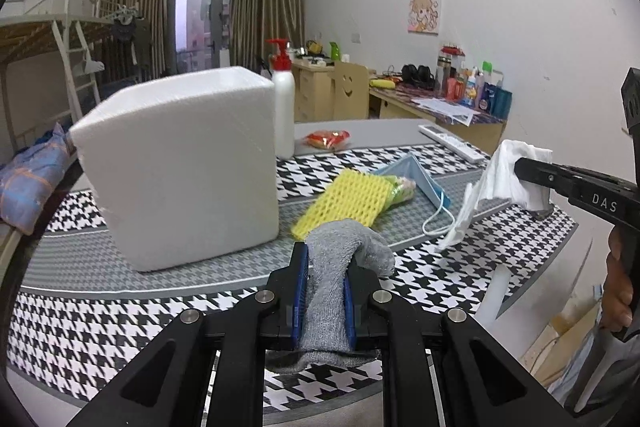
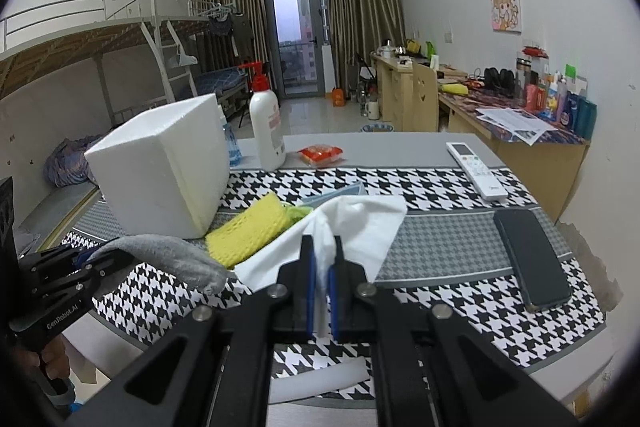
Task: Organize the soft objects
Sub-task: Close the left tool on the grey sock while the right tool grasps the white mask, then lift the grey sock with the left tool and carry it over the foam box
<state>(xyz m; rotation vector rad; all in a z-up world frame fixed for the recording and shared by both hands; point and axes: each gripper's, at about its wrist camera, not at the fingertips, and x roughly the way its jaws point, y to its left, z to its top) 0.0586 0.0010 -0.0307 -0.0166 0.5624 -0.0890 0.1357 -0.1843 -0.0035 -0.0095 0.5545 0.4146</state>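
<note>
Grey sock and white tissue are each pinched in a gripper above the houndstooth-covered bench.

The grey sock is clamped between the blue pads of the left gripper, its ends drooping to both sides. The white tissue is pinched by the right gripper, jaws pressed nearly together, sheet hanging clear of the bench. A white foam box is seen on the left, with a yellow foam net and blue face mask lying just beside it. A phone and remote are set on the right.
</note>
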